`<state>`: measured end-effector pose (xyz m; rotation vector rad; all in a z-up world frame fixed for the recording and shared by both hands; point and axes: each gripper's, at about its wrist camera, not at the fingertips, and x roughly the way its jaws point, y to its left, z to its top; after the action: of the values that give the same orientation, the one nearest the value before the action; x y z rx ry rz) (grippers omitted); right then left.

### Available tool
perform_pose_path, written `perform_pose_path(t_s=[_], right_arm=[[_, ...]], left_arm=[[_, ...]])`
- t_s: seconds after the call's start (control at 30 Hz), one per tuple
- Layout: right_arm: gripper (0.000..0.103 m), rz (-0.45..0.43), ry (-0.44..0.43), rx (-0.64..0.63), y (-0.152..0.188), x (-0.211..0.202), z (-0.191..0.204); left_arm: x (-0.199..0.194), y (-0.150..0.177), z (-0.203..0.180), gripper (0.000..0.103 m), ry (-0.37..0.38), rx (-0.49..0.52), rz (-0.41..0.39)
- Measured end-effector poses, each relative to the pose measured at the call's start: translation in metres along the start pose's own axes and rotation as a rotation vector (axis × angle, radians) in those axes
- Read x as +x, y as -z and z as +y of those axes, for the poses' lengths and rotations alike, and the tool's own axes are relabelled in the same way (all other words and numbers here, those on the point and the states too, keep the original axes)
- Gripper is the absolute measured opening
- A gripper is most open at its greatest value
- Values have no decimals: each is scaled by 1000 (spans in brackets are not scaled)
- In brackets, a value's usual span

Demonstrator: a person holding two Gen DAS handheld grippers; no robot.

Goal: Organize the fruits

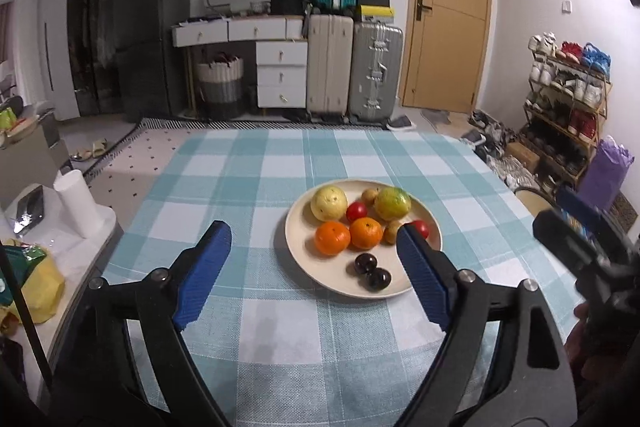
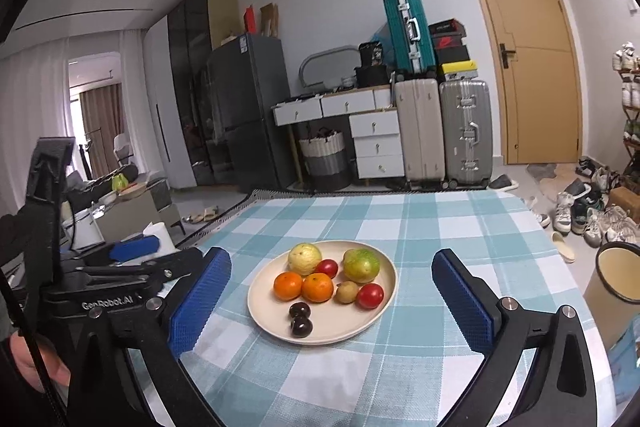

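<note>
A cream plate (image 1: 298,251) (image 2: 264,323) on the blue checked tablecloth holds the fruit: a yellow guava (image 1: 329,203) (image 2: 305,258), a green-yellow fruit (image 1: 393,203) (image 2: 361,265), two oranges (image 1: 332,237) (image 2: 288,285), two red tomatoes (image 1: 357,211) (image 2: 370,295), small brown fruits (image 1: 393,231) (image 2: 346,292) and two dark plums (image 1: 366,263) (image 2: 301,326). My left gripper (image 1: 314,241) is open and empty, just short of the plate's near edge. My right gripper (image 2: 332,267) is open and empty, with the plate between its fingers further ahead. Each gripper shows at the side of the other's view.
The checked tablecloth (image 1: 280,327) (image 2: 400,379) covers the table. A side counter at the left holds a white paper roll (image 1: 78,205) and a yellow bag (image 1: 40,287). A cream bin (image 2: 618,277) stands at the table's right. Suitcases, drawers and a shoe rack stand beyond.
</note>
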<state>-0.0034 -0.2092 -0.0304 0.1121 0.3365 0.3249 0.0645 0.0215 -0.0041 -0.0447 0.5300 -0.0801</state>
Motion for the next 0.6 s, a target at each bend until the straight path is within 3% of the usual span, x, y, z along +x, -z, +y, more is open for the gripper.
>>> perform_pose_path(t_s=[0.07,0.17,0.3,0.6], right_arm=[[103,-16,10,-10,2,-5,2],[103,-36,24,-16,3,-12,4],[103,-76,26,-31,5,-21,5],[103,-107,56,-64,17,-19,3]], left_arm=[[-8,-2,0,88,9,-10,-26],[-19,-1,-4,102,-6,-1,-75],[-32,3,-4,102,22,-8,-110],[-37,16,4,102,-102,-21,-184]])
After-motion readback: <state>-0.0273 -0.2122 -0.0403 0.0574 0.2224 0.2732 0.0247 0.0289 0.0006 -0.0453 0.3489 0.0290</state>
